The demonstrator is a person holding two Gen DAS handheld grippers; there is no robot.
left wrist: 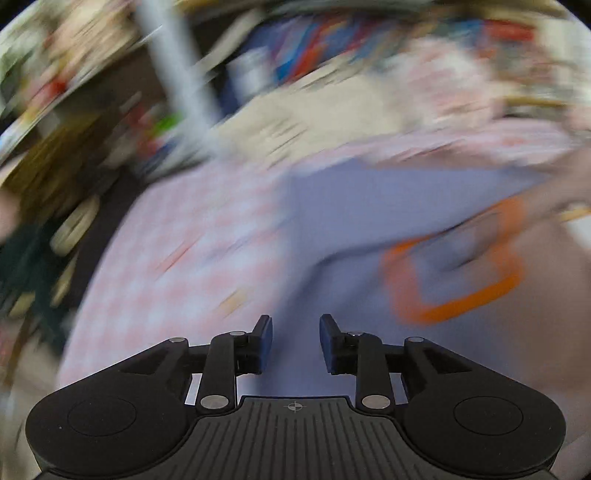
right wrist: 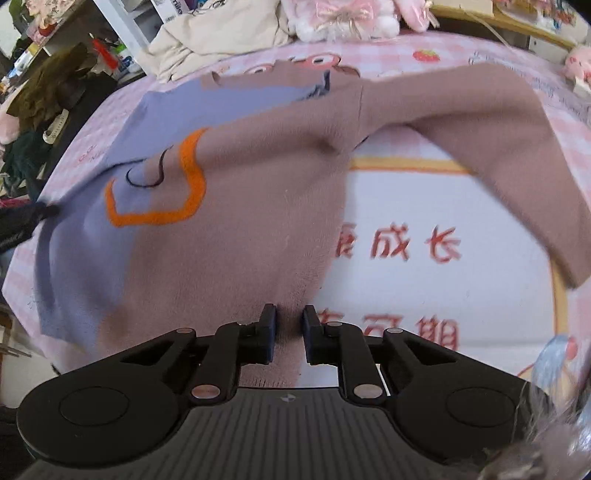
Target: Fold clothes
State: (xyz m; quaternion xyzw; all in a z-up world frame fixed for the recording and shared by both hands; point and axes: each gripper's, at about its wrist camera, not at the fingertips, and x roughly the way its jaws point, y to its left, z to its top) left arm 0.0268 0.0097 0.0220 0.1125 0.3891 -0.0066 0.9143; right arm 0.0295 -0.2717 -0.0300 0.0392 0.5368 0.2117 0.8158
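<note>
A knit sweater (right wrist: 258, 177), mauve-brown with a lavender panel and an orange outline (right wrist: 192, 184), lies spread on a pink checked bedsheet (right wrist: 406, 229). One sleeve (right wrist: 517, 155) stretches to the right. My right gripper (right wrist: 290, 332) is shut on the sweater's near hem, and creases run from the fabric into its pads. The left wrist view is motion-blurred. In it my left gripper (left wrist: 295, 341) is open over the sweater's lavender part (left wrist: 332, 221), with the orange outline (left wrist: 454, 266) to the right. Nothing sits between its fingers.
A beige garment pile (right wrist: 221, 33) and pink plush toys (right wrist: 343, 14) lie at the bed's far end. Cluttered shelves and dark clothes (right wrist: 48, 96) stand beyond the left bed edge. The sheet carries red printed characters (right wrist: 399, 247). A white post (left wrist: 177, 74) rises at the back left.
</note>
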